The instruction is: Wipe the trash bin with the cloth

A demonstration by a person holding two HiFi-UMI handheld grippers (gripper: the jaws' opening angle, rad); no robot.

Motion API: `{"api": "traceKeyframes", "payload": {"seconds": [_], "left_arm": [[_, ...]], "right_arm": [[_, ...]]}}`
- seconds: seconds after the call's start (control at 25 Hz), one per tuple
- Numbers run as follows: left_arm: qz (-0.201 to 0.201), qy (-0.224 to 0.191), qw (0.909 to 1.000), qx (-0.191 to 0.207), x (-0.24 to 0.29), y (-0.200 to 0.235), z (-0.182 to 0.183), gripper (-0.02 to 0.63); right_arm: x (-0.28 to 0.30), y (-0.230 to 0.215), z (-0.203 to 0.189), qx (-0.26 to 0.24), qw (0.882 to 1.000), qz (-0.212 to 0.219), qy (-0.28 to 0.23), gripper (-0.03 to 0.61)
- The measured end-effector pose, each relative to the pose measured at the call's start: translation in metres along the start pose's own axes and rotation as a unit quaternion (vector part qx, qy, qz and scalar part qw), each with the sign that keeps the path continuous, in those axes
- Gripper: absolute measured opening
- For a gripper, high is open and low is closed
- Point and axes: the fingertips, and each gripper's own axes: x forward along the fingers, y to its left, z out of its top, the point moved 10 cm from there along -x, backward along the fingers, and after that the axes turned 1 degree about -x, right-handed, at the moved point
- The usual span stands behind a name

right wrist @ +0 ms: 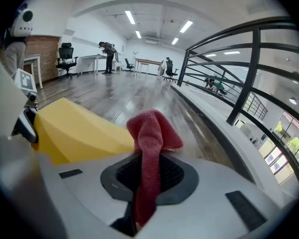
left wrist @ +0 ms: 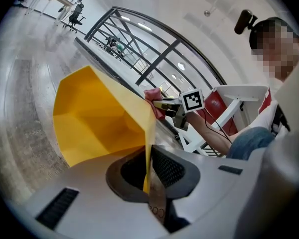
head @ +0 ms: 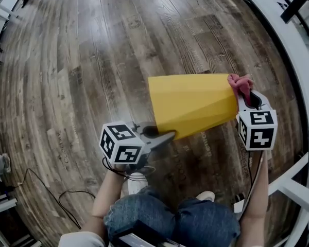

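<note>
A: Yellow plastic trash bin (head: 193, 104) is up off the brown wood-plank floor (head: 82, 60)! It lies on its side dead centre in the head view, open mouth toward nine o'clock, closed base toward three.

B: And the left tongs (head: 162, 136)?

A: At seven o'clock of the bin, clenched on its rim. The left gripper view shows the thin yellow wall pinched edge-on between the jaws, and the hollow inside opens up toward ten o'clock.

B: Right side, what have we got?

A: Right tongs (head: 245, 95) at the bin's three o'clock, clamped on a red woven cloth (head: 240, 83). In the right gripper view the cloth stands up out of the jaws in a folded tuft, with the bin's outer wall at nine o'clock behind it.

B: Is cloth on plastic?

A: It's bunched right at the upper corner of the base. Touching or just beside, I can't tell.

B: And below?

A: The person's blue-jeaned knees (head: 195, 220) at six o'clock, and a black cable (head: 59, 194) on the floor at eight.
</note>
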Motion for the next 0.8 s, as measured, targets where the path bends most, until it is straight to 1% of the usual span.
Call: {"api": "traceKeyframes", "payload": {"seconds": [0.12,0.2,0.28,0.36,0.4,0.48,0.52,0.56,0.6,0.68,0.8], "left_arm": [[-0.002,-0.004,1.0,-0.004,-0.001,0.001,0.0,0.018],[-0.004,-0.005,1.0,-0.007,0.0,0.0,-0.001,0.018],[-0.006,-0.006,0.9999,-0.007,0.0,0.0,-0.001,0.018],[-0.005,-0.007,0.9999,-0.007,-0.001,0.001,-0.001,0.018],[-0.004,-0.006,0.9999,-0.007,-0.001,0.001,0.0,0.018],[-0.001,-0.003,1.0,-0.007,-0.002,0.0,0.0,0.018],[0.0,-0.002,1.0,-0.006,-0.002,0.0,0.001,0.018],[0.001,0.0,1.0,-0.005,-0.002,0.0,0.001,0.018],[0.002,0.001,1.0,-0.006,-0.001,0.0,0.002,0.018],[0.004,0.003,1.0,-0.006,-0.001,-0.001,0.002,0.018],[0.007,0.005,1.0,-0.004,0.0,-0.002,0.001,0.018]], "right_arm": [[-0.001,0.0,0.001,0.0,1.0,-0.011,-0.003,0.051],[-0.012,0.012,0.009,-0.006,1.0,-0.005,-0.027,0.051],[-0.03,0.036,0.022,-0.014,0.997,0.032,-0.069,0.051],[-0.047,0.07,0.036,-0.046,0.99,0.086,-0.104,0.051],[-0.054,0.088,0.042,-0.071,0.984,0.115,-0.116,0.051],[-0.064,0.119,0.051,-0.136,0.966,0.175,-0.13,0.051],[-0.067,0.132,0.053,-0.158,0.957,0.202,-0.133,0.051],[-0.068,0.144,0.054,-0.168,0.95,0.225,-0.134,0.051],[-0.068,0.154,0.053,-0.173,0.945,0.241,-0.135,0.051],[-0.064,0.169,0.049,-0.18,0.941,0.253,-0.133,0.051],[-0.059,0.176,0.041,-0.18,0.941,0.256,-0.125,0.051]]}}
